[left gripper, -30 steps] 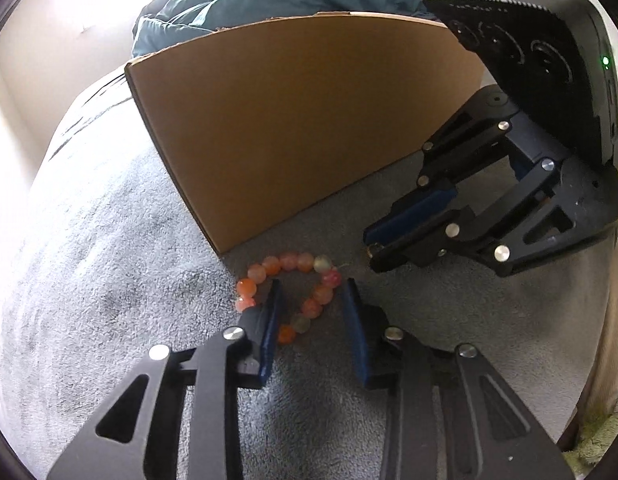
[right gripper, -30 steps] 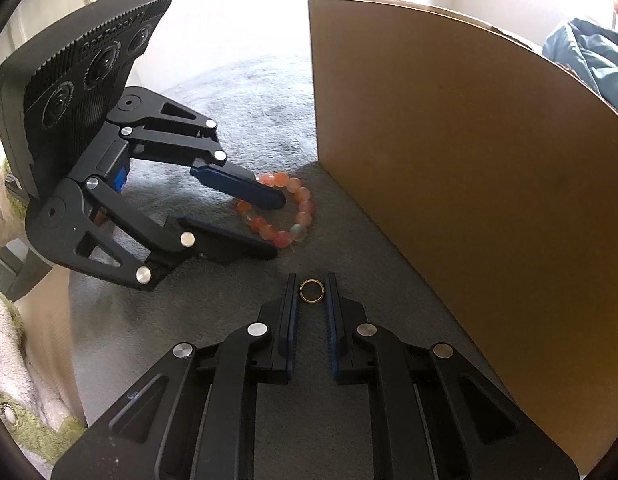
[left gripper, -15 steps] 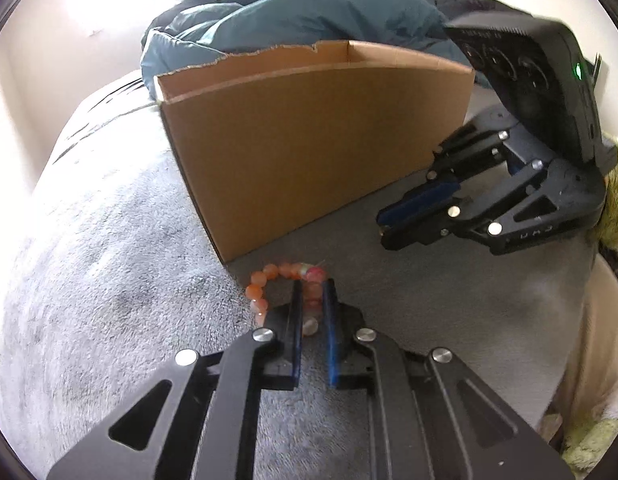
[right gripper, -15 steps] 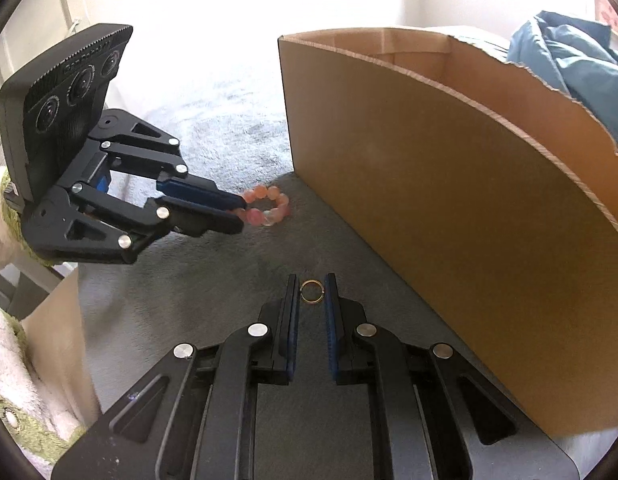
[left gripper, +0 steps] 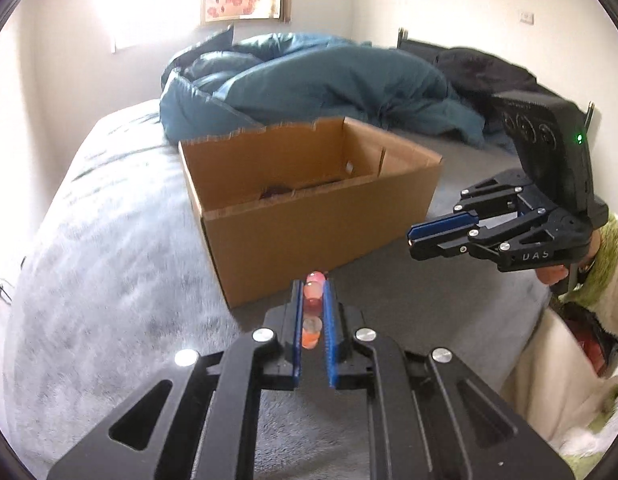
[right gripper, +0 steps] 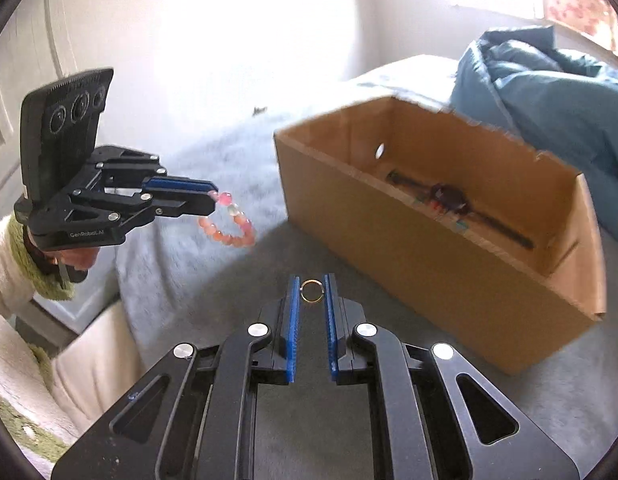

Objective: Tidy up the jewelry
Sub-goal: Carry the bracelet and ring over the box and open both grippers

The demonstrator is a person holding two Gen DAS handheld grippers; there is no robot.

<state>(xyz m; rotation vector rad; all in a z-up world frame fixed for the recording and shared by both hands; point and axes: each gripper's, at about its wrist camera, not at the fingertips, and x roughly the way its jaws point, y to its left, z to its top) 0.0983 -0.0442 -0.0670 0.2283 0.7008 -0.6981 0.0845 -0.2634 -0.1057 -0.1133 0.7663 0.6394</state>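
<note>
Coral-pink bead bracelet [right gripper: 228,220]: clenched in the left gripper [left gripper: 314,294] jaws, dangling clear of the grey bed [left gripper: 109,264]. Gold ring [right gripper: 311,291]: pinched between the right gripper [right gripper: 311,294] jaws. Both lifted, neither yet stowed. Cardboard box [right gripper: 429,256], just right of the ring and farther off: open-topped, already holding one dark strap-like piece, possibly a watch [right gripper: 449,196]. Two deposits appear to remain.

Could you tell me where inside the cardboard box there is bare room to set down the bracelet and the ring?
In the cardboard box, the floor between the dark necklace and the near wall looks bare, as does the end by the small hole. The strip along the far wall is crowded by that necklace.
</note>
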